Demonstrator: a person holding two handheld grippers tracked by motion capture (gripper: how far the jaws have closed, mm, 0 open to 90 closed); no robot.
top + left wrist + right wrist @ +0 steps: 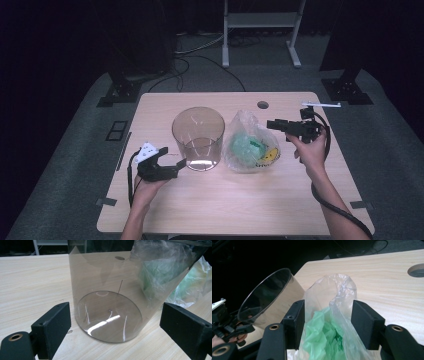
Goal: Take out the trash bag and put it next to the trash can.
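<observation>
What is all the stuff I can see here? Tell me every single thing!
Table: one, light wood, with a round hole near its far edge.
Clear bin: one, see-through smoky cylinder, upright, open top, middle of the table.
Plastic bag: one, clear, with a yellow smiley print, just right of the bin.
Green bags: crumpled, green, inside the plastic bag; count unclear.
Metal stand: one, white, on the floor behind the table.
Cables: several, dark, on the grey floor.
Left gripper: one, black, open, fingers either side of the bin's base.
Right gripper: one, black, open, fingers around the bag's top.
</observation>
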